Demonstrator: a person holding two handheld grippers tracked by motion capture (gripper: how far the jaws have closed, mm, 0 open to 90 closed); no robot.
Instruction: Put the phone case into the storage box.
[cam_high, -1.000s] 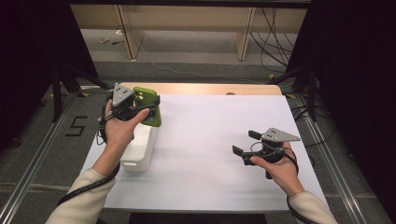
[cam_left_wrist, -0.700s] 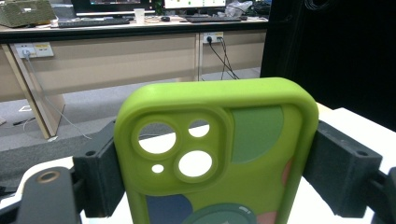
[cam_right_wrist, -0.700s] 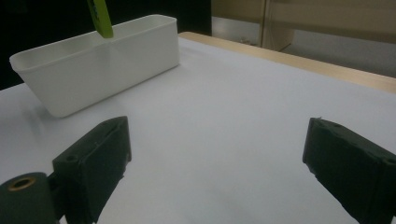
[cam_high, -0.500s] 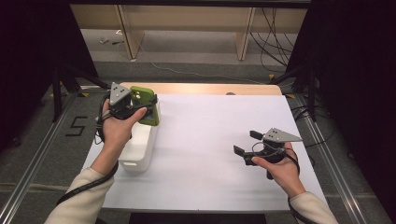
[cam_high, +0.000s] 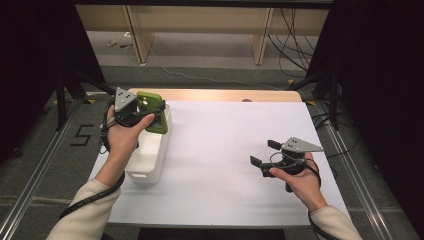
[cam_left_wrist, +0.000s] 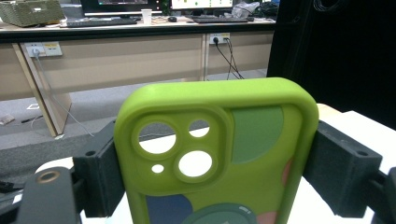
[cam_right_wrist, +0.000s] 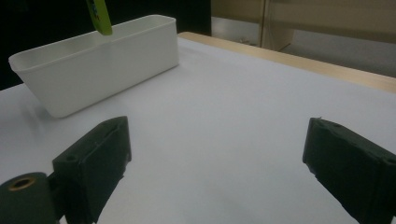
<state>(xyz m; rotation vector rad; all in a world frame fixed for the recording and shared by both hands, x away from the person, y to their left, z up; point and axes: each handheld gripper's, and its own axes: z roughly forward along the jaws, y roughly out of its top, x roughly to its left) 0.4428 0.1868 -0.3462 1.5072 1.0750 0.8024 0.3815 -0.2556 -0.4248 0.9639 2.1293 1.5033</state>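
Observation:
A lime-green phone case with round camera cut-outs hangs upright over the far end of a white plastic bin. My left gripper is shut on it. In the left gripper view both black pads press the case at its two side edges. At the right of the white table top my right gripper hovers low with its jaws wide apart. In the right gripper view nothing lies between the right gripper's jaws. The bin stands ahead to the left, with the case's lower edge above it.
The bin looks empty in the right gripper view. A wooden strip runs along the table's far edge. Metal rails flank the table at left and right. Cables lie on the floor beyond it.

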